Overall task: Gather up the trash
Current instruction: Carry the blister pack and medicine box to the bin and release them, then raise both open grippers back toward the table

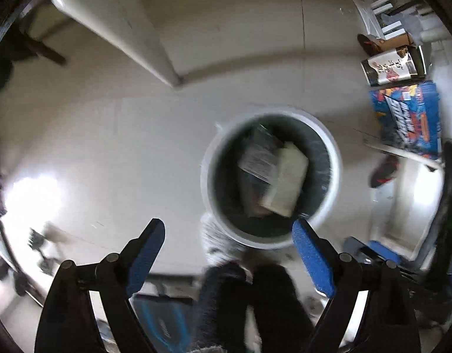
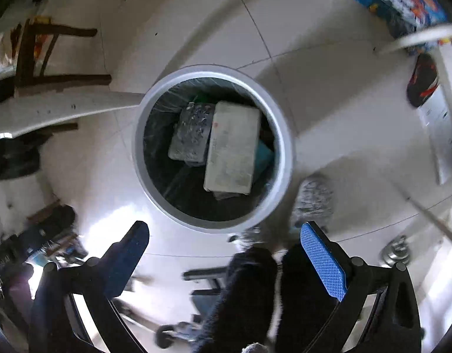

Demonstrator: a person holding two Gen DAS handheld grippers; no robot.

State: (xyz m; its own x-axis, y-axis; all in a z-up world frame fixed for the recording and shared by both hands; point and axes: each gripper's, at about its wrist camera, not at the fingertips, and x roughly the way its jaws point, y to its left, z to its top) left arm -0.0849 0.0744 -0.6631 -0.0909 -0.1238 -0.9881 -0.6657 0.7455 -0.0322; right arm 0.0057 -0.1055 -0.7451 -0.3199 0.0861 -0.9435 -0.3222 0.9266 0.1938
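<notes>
Below open tongs: trash, binned.

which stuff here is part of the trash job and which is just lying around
Job:
bin
white box in the bin
grey packet in the bin
left gripper, open, empty
right gripper, open, empty

Lying about:
blue carton
shoe
wooden chair
</notes>
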